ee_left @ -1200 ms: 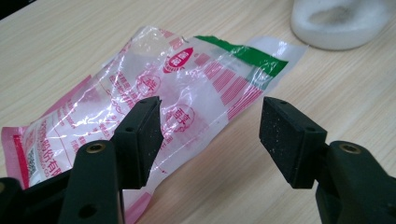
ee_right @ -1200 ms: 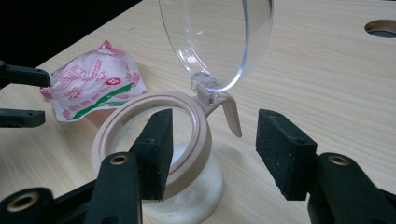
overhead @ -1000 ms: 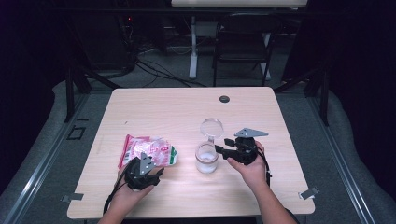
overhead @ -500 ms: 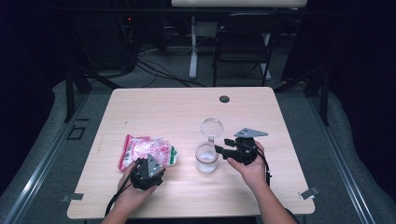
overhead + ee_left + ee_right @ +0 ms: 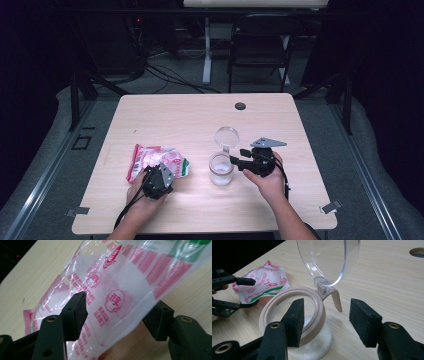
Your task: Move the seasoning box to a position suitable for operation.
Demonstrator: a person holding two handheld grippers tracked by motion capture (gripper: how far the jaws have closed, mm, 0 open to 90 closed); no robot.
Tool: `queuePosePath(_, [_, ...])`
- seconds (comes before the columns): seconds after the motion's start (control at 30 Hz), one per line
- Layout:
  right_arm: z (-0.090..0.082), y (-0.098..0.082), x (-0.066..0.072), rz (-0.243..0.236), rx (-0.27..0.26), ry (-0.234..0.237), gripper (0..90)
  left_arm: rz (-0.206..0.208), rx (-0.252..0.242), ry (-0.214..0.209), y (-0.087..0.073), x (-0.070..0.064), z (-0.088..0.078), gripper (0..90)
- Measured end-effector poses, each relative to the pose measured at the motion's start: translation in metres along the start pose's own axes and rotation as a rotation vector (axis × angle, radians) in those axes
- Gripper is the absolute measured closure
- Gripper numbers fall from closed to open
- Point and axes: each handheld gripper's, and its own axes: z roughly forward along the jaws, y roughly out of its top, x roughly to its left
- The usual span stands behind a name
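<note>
A crinkled clear bag (image 5: 155,159) printed in red and green lies on the table's left half. My left gripper (image 5: 161,171) sits at its near edge. In the left gripper view the bag (image 5: 125,277) runs between the spread jaws of the left gripper (image 5: 120,307), and I see no squeeze on it. A glass jar (image 5: 221,171) with a tan rim (image 5: 317,300) stands at the centre, its clear hinged lid (image 5: 329,260) swung up and some white powder inside. My right gripper (image 5: 325,312) is open at the jar's right side, its jaws either side of the lid tab.
The wooden table (image 5: 175,120) has a round cable hole (image 5: 240,106) near its far edge. A dark chair (image 5: 260,45) and cables stand on the floor beyond. In the right gripper view the bag (image 5: 264,280) and the left gripper (image 5: 252,292) lie behind the jar.
My left gripper has moved slightly right and lower, onto the bag's near edge. The right hand, the jar and the lid have stayed put.
</note>
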Motion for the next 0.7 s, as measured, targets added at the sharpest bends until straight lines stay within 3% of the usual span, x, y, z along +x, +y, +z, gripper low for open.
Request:
queuePosePath(0.1, [0.0, 0.0, 0.0, 0.008, -0.004, -0.001, 46.0, 0.001, 0.026, -0.001, 0.005, 0.0, 0.002, 41.7])
queuePosePath(0.2, [-0.001, 0.0, -0.001, 0.008, -0.006, -0.006, 45.8, 0.03, 0.054, 0.012, 0.012, 0.002, 0.005, 42.0])
queuePosePath(0.3, [-0.002, 0.0, -0.002, 0.008, -0.003, -0.005, 45.7, 0.005, 0.064, 0.01, 0.016, 0.002, 0.009, 40.3])
queuePosePath(0.4, [-0.002, 0.0, -0.003, 0.013, -0.008, -0.007, 45.7, 0.005, 0.066, 0.012, 0.018, 0.002, 0.012, 39.6])
queuePosePath(0.7, [-0.002, 0.0, -0.004, 0.017, -0.009, -0.009, 45.7, -0.02, 0.072, 0.009, 0.021, 0.003, 0.016, 52.6])
